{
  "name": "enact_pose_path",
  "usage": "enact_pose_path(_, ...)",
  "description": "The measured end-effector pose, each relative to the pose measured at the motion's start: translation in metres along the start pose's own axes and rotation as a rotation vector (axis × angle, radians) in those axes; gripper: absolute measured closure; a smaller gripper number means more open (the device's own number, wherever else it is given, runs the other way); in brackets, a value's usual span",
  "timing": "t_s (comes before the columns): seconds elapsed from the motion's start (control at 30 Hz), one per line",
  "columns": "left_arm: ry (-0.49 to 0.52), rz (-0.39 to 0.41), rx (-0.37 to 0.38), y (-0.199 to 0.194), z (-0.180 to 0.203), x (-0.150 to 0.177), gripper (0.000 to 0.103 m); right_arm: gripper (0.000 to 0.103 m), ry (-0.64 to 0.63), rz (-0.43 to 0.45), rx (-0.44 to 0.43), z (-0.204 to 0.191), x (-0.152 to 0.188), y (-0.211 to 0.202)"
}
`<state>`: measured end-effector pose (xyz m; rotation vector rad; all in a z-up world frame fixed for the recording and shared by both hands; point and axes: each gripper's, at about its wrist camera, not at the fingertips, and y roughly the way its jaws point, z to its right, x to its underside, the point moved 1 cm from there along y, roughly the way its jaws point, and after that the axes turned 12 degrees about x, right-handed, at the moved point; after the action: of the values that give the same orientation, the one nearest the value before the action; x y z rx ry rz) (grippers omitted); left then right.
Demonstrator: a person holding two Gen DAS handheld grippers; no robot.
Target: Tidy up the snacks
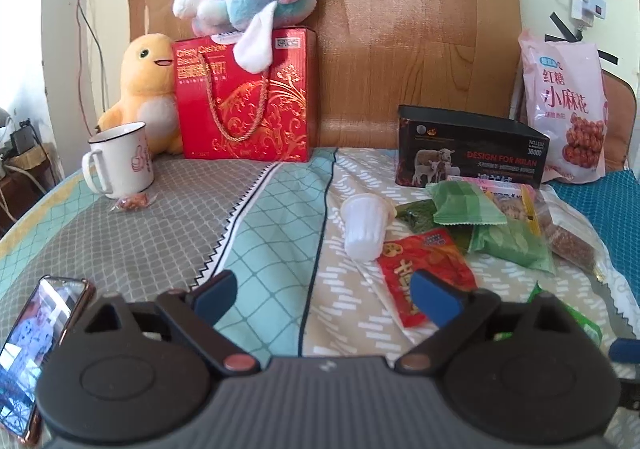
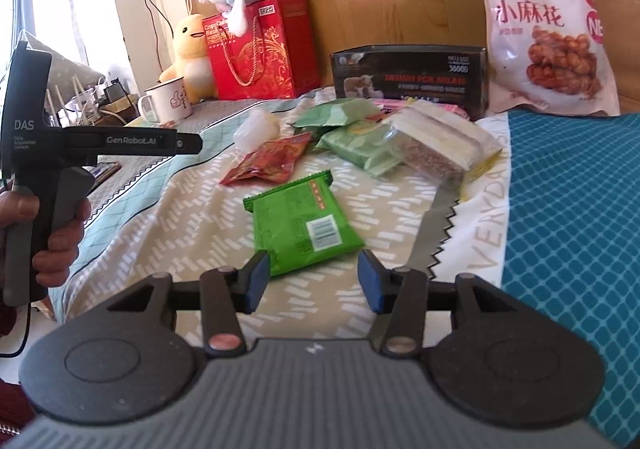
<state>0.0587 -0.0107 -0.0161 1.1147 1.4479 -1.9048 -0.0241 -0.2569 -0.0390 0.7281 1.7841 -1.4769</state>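
Green snack packet [image 2: 304, 227] is straddled by right gripper [image 2: 313, 281], jaws apart, not yet clamped. Left gripper [image 1: 324, 293] is held wide, empty. Remaining snacks [image 2: 360, 141] are still piled before black box [image 2: 412, 77]; sorting judged barely begun.

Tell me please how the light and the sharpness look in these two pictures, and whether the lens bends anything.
Left wrist view: soft daylight, the bed's wooden headboard bows strongly, corners go dark, the red gift box is fairly sharp. Right wrist view: bright window glare at upper left, the green snack packet reads clearly, far items are softer.
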Motion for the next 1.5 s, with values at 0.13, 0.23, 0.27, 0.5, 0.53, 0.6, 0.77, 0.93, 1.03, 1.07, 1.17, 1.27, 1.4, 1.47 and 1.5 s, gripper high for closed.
enact_pose_path(0.13, -0.002, -0.015, 0.06, 0.002, 0.002, -0.002, 0.018, 0.051, 0.0, -0.007, -0.006, 0.0, 0.0, 0.002)
enact_pose_path(0.23, -0.007, -0.021, 0.109, 0.004, 0.005, -0.002, 0.018, 0.051, -0.001, -0.01, -0.01, 0.001, -0.001, 0.003)
enact_pose_path(0.27, -0.01, -0.026, 0.124, 0.005, 0.005, -0.002, 0.019, 0.051, -0.002, -0.01, -0.012, 0.001, -0.001, 0.004)
enact_pose_path(0.5, -0.074, -0.059, 0.215, 0.012, 0.003, -0.003, 0.03, 0.05, -0.001, -0.01, -0.019, 0.002, -0.001, 0.007)
enact_pose_path(0.53, -0.083, -0.064, 0.227, 0.014, 0.002, -0.005, 0.034, 0.05, -0.006, -0.011, -0.024, 0.001, -0.002, 0.007)
enact_pose_path(0.6, -0.096, -0.07, 0.261, 0.016, 0.002, -0.009, 0.039, 0.05, -0.02, -0.012, -0.037, -0.003, -0.003, 0.008)
enact_pose_path(0.77, -0.041, -0.09, 0.376, 0.026, 0.026, -0.02, 0.047, 0.049, -0.054, -0.005, -0.007, -0.009, -0.002, 0.01)
enact_pose_path(0.93, 0.014, -0.138, 0.43, 0.038, 0.055, -0.015, 0.047, 0.047, -0.019, 0.033, 0.136, 0.007, -0.005, 0.007)
enact_pose_path(1.03, -0.013, -0.175, 0.442, 0.045, 0.059, -0.009, 0.046, 0.047, -0.002, 0.028, 0.114, 0.017, -0.004, 0.003)
enact_pose_path(1.07, -0.026, -0.188, 0.449, 0.047, 0.058, -0.007, 0.046, 0.047, -0.012, 0.027, 0.105, 0.017, -0.004, 0.003)
enact_pose_path(1.17, -0.05, -0.208, 0.474, 0.047, 0.059, -0.002, 0.048, 0.047, -0.065, 0.028, 0.07, 0.01, -0.004, 0.004)
enact_pose_path(1.27, -0.087, -0.232, 0.528, 0.048, 0.058, 0.005, 0.059, 0.046, -0.108, 0.0, 0.031, -0.001, -0.007, 0.015)
enact_pose_path(1.4, -0.096, -0.238, 0.551, 0.046, 0.061, 0.005, 0.067, 0.061, -0.173, 0.021, 0.057, -0.016, -0.009, 0.024)
enact_pose_path(1.47, -0.101, -0.22, 0.55, 0.041, 0.059, 0.002, 0.071, 0.064, -0.167, 0.023, 0.059, -0.018, -0.011, 0.024)
enact_pose_path(1.5, -0.103, -0.204, 0.554, 0.037, 0.057, -0.001, 0.071, 0.065, -0.151, 0.029, 0.046, -0.017, -0.012, 0.023)
